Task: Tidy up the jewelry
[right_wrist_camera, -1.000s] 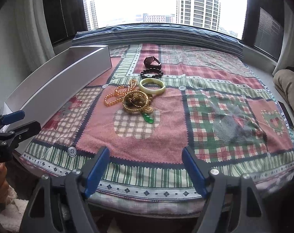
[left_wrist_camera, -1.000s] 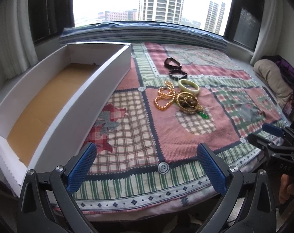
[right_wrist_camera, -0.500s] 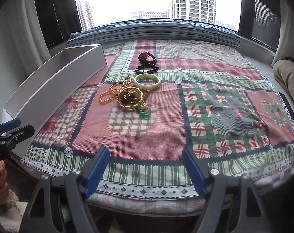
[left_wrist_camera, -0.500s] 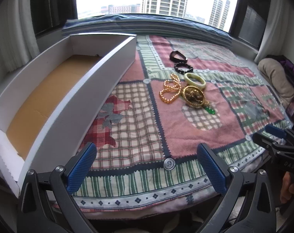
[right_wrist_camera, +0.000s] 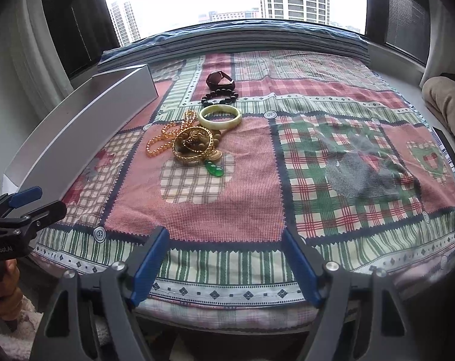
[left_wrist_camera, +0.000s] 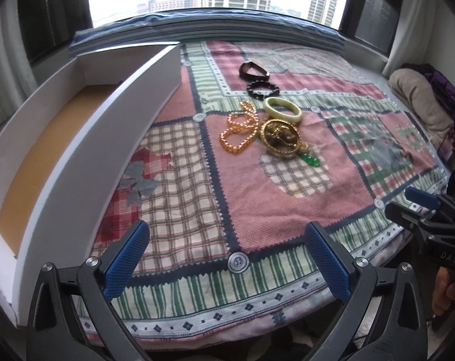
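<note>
Left wrist: white box (left_wrist_camera: pixel 116 138) empty; both grippers (left_wrist_camera: pixel 227 255) (right_wrist_camera: pixel 224 264) wide, nothing held.

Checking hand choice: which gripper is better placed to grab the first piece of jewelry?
Probably left: its open gripper faces the gold bead chain beside the white cardboard box. The right gripper, also open, lines up less directly.

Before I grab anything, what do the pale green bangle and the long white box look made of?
Pale green bangle: probably polished jade or glass, smooth with a soft sheen. Long white box: seemingly matte white card or foam board, with a brown cardboard-like floor.
</note>
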Available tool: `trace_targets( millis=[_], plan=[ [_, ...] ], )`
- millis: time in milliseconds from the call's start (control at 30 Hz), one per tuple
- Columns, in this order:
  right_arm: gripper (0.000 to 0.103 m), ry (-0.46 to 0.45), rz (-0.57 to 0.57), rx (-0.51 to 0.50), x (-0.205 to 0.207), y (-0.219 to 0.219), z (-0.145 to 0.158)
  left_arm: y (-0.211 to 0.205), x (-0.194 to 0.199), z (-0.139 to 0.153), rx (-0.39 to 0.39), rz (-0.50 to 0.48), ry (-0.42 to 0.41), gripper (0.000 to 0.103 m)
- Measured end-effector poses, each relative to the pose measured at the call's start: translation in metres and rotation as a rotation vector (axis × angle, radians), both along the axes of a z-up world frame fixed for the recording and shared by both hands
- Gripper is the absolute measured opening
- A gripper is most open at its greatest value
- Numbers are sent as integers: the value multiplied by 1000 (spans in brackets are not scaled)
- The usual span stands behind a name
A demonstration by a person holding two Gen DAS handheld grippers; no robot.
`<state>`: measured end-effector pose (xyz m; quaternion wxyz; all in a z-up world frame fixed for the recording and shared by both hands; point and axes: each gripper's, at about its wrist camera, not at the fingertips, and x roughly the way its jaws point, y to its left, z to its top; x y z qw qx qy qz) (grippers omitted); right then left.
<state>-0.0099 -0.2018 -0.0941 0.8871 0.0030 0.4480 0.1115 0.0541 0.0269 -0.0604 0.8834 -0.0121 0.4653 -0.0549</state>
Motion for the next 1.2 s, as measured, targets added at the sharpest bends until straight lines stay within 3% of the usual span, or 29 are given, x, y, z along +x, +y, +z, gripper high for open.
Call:
trace_targets(
  millis=[167,267,400,567,867,1033,1200],
  plan=[
    [78,3,-8,20,0,-6,-1,-27,45,2,-68,-179,51,102],
    [78,3,-18,35,0,-12,-2,-51,80,-3,-49,-269,57,102],
    [79,-2,-36,54,-2,-23,-2,-83,127,-22,8,-312,87,102],
    [79,3,-52,71,-6,-37,-4,-107,165,-47,106,-300,112,102],
    [79,21,-75,101,-5,-53,-12,-113,183,-74,154,-279,175,101],
    [79,19,-78,102,-4,-56,-13,-105,188,-74,102,-244,189,70],
    [78,26,-86,101,-3,-57,-15,-95,187,-65,39,-218,199,70]
  ],
)
